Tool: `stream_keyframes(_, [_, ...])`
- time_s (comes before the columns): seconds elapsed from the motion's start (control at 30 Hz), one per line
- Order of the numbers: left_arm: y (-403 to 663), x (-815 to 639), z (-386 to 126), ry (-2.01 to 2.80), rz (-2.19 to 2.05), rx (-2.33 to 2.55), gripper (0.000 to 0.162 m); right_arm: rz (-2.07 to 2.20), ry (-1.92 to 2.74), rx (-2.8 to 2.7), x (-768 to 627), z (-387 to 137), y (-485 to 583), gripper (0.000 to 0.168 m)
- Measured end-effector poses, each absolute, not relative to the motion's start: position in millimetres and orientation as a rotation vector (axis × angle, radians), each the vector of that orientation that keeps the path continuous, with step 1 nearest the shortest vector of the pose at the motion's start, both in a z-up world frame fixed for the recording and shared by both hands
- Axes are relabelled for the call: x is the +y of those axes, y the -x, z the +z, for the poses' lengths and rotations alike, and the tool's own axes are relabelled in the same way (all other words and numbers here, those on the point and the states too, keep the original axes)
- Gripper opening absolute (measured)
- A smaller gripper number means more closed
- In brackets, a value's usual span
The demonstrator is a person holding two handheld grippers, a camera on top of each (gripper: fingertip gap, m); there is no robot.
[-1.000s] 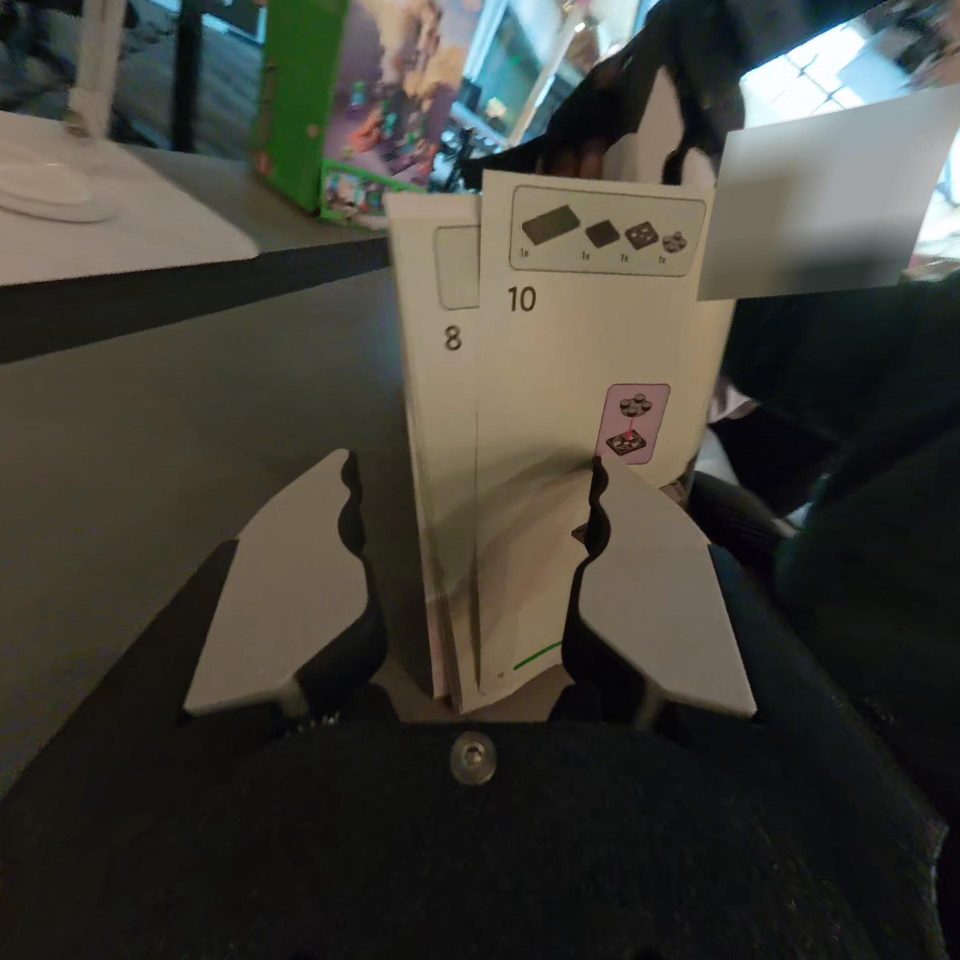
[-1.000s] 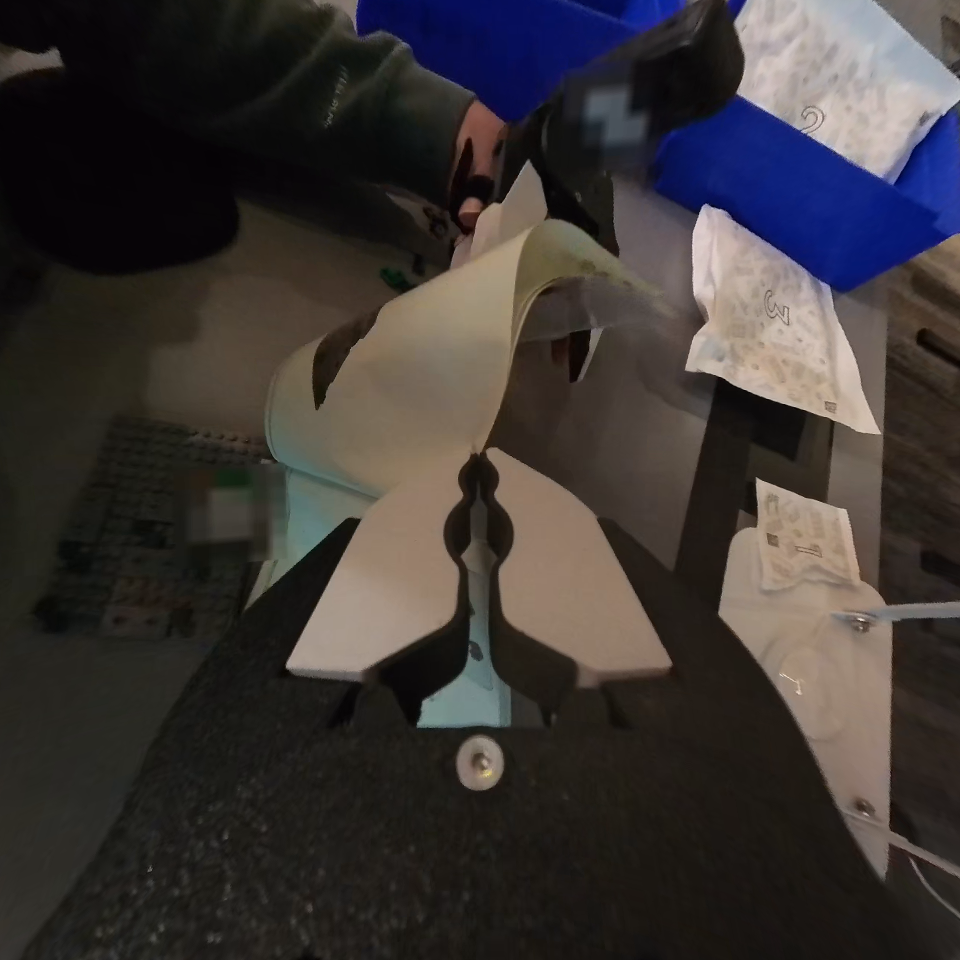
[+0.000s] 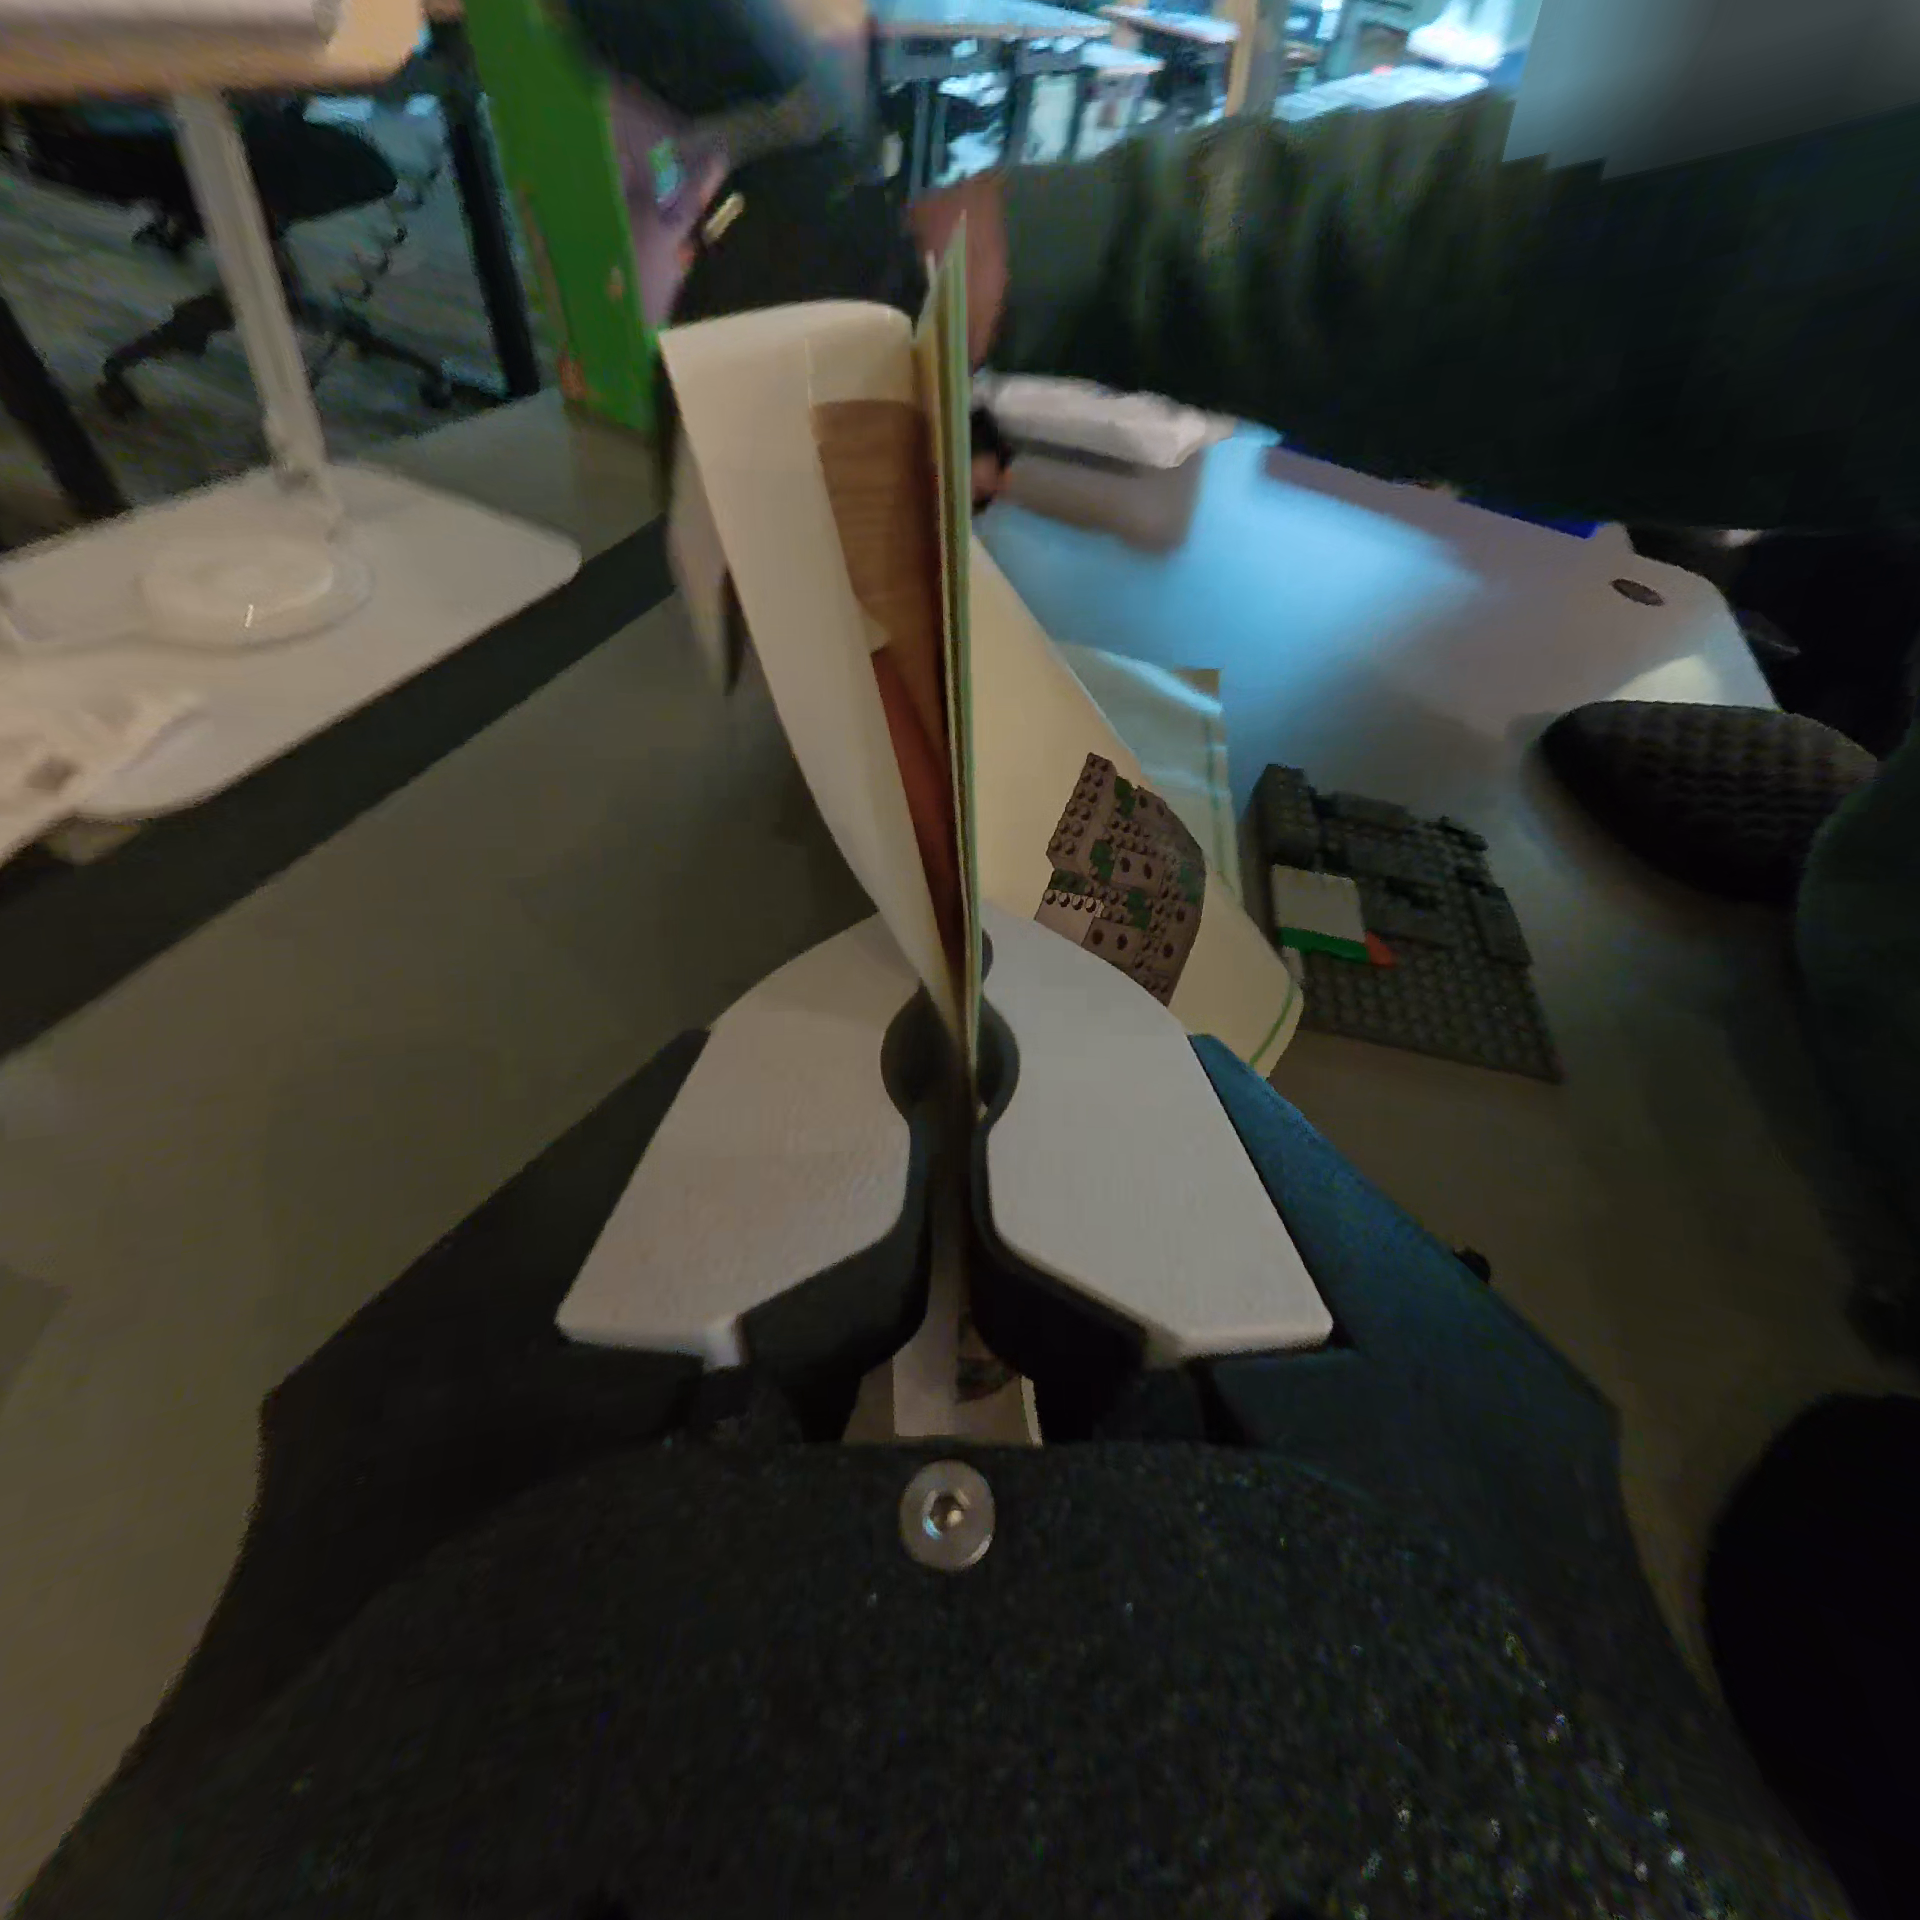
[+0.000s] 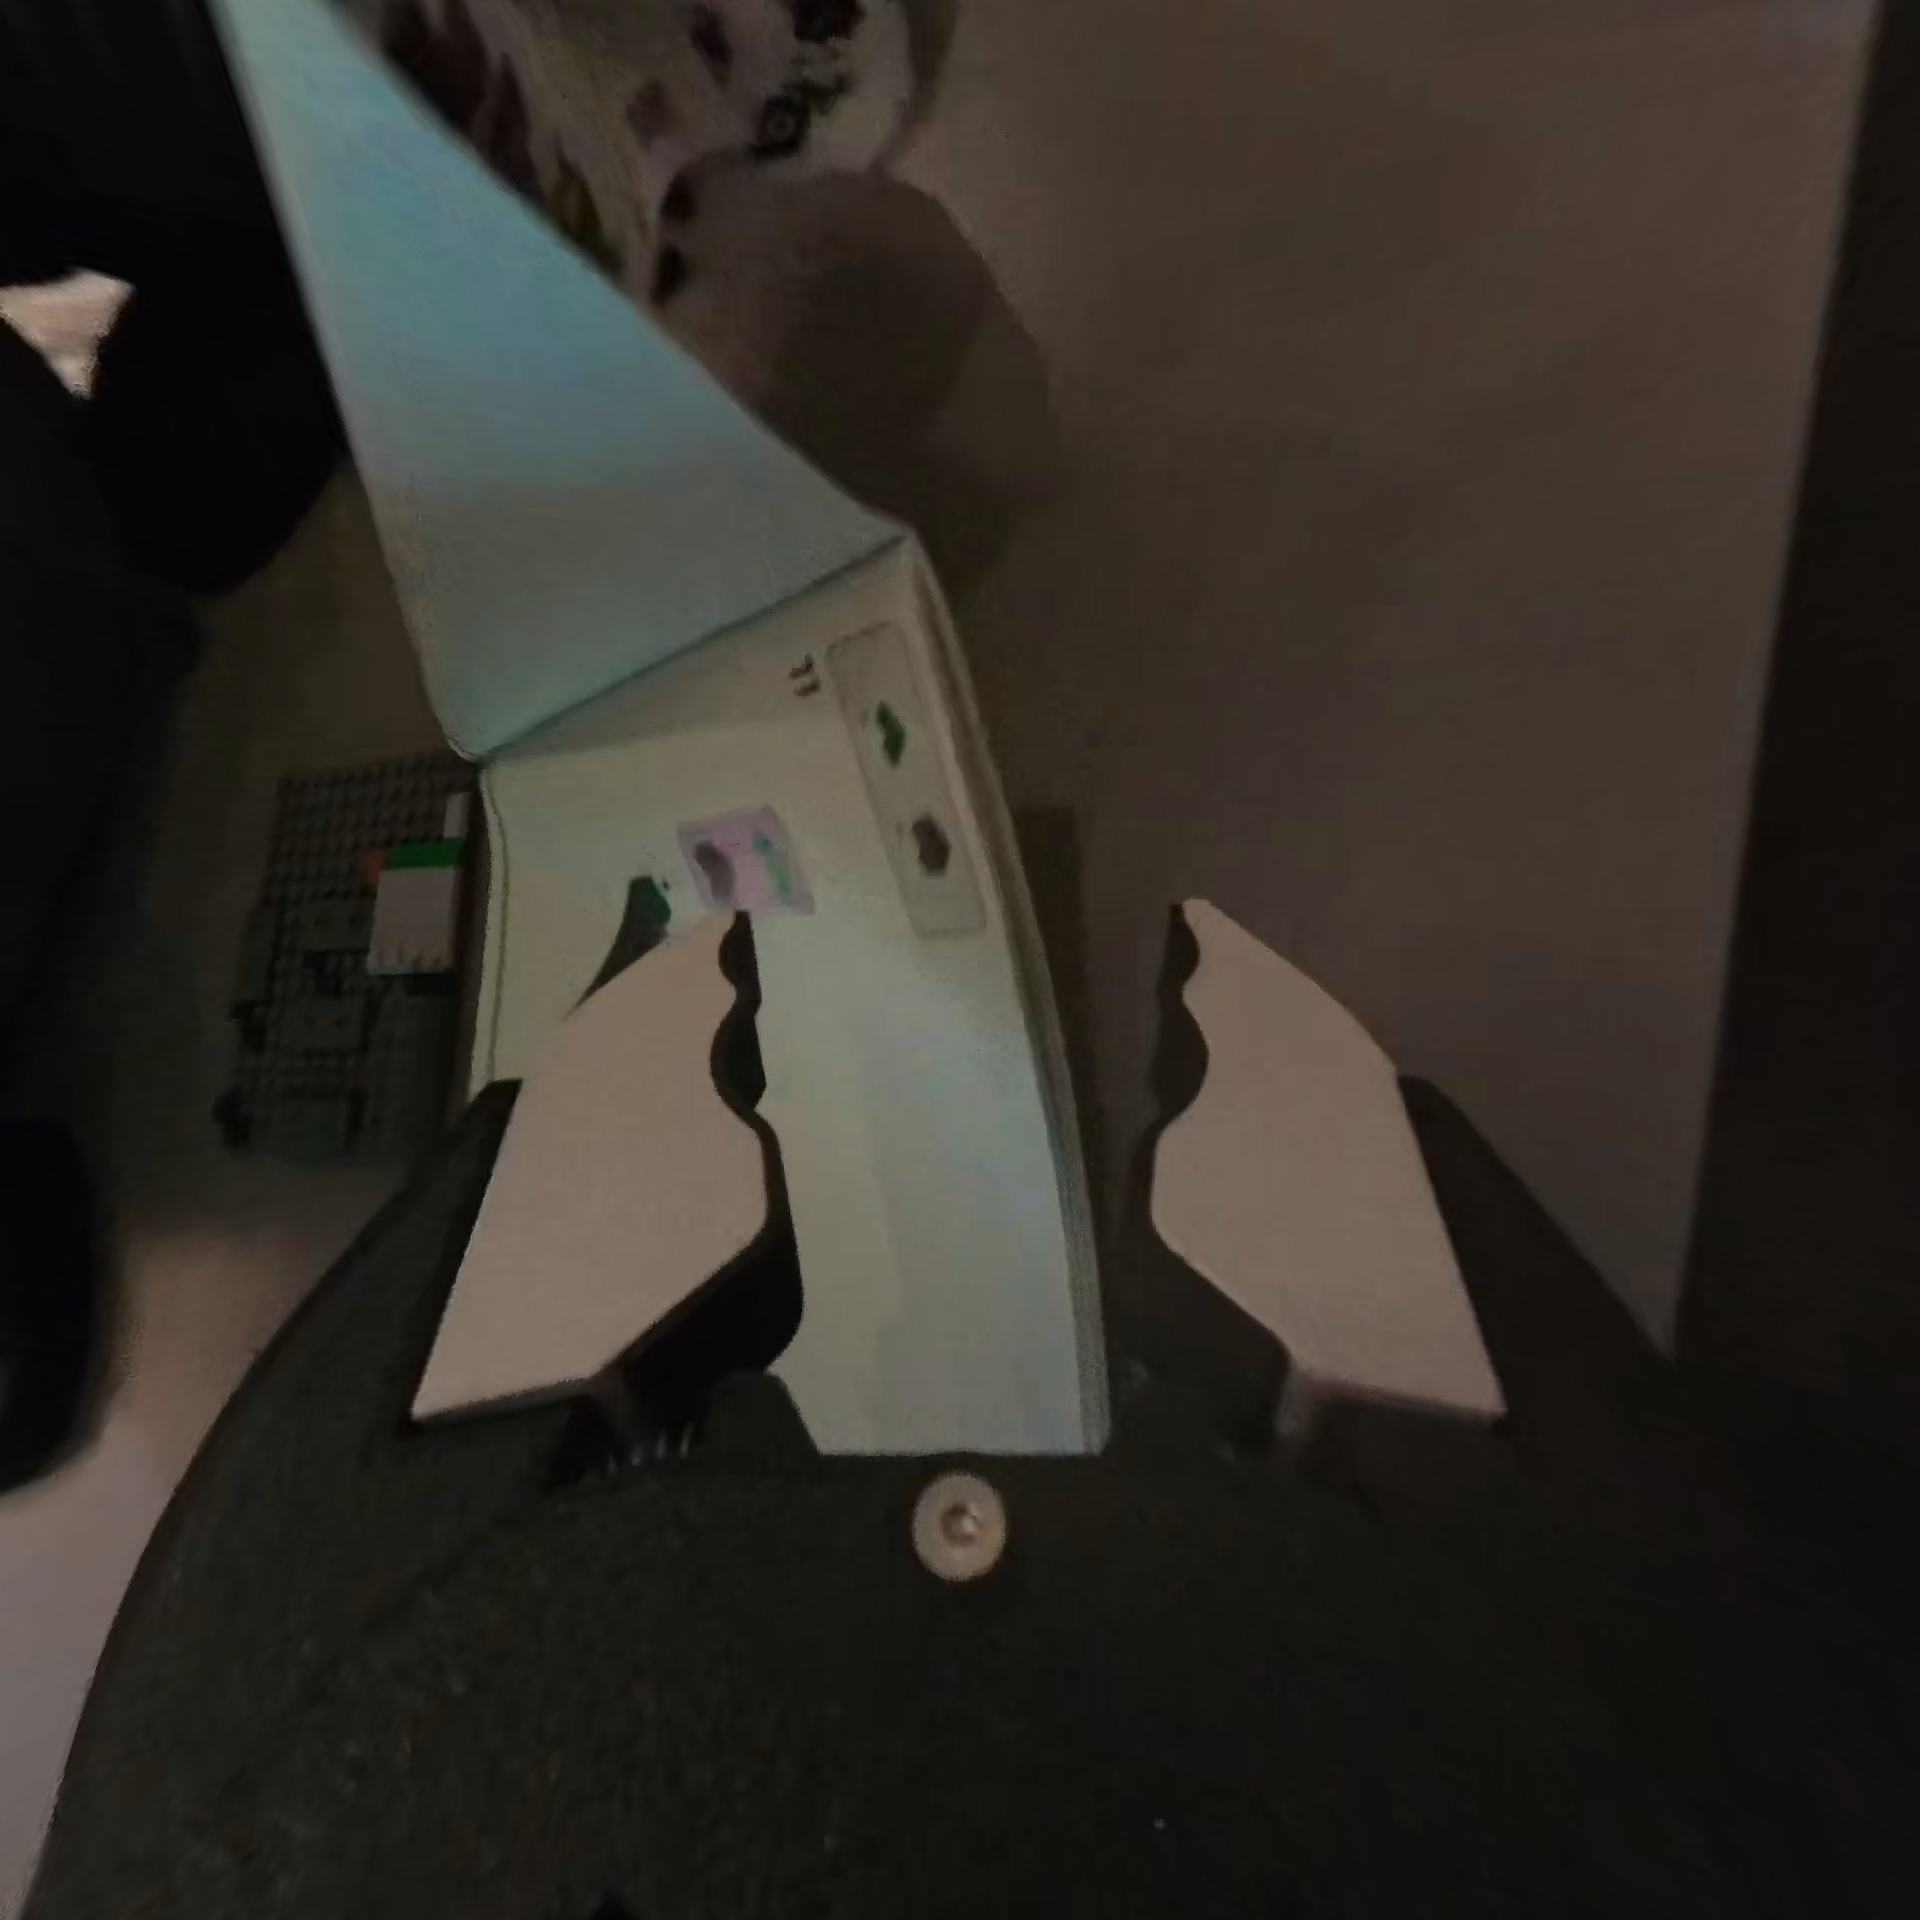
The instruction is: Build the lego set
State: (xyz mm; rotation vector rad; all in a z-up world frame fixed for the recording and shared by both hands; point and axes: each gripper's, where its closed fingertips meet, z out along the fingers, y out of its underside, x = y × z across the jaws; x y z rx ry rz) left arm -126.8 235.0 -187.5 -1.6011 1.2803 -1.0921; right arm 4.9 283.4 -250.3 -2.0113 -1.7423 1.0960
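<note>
The instruction booklet [image 3: 790,582] stands upright in the left wrist view, its pages fanned. My left gripper [image 3: 971,956] is shut on its lower edge. The dark grey Lego baseplate [image 3: 1403,925], with a few white, green and red bricks on it, lies on the table to the right. In the right wrist view my right gripper [image 4: 958,920] is open, and a page of the booklet [image 4: 904,1195] lies between its fingers. The baseplate [image 4: 343,966] is at the left, partly hidden behind the page.
A green set box [image 3: 561,208] stands at the back of the grey table. A white lamp base [image 3: 249,592] sits on a white sheet at the left. A person's dark sleeve [image 3: 1351,312] crosses above the booklet.
My left gripper was open around the booklet and is now shut on it. My right gripper was shut on the booklet and is now open. Both views have swung, and the booklet has turned edge-on.
</note>
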Motion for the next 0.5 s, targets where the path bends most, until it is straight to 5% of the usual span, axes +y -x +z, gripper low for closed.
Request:
stream_keyframes(0.13, [119,223,-171,1.517,-1.068,1.356,0.0,1.303,2.059,-1.93,270,-263,6,0.08])
stream_keyframes(0.3, [124,222,-170,1.529,-1.016,1.36,0.0,1.61,2.063,-2.074,236,-246,-6,0.003])
stream_keyframes(0.5, [133,231,-171,1.607,-1.045,1.216,0.001,1.332,2.218,-1.956,235,-221,-31,0.003])
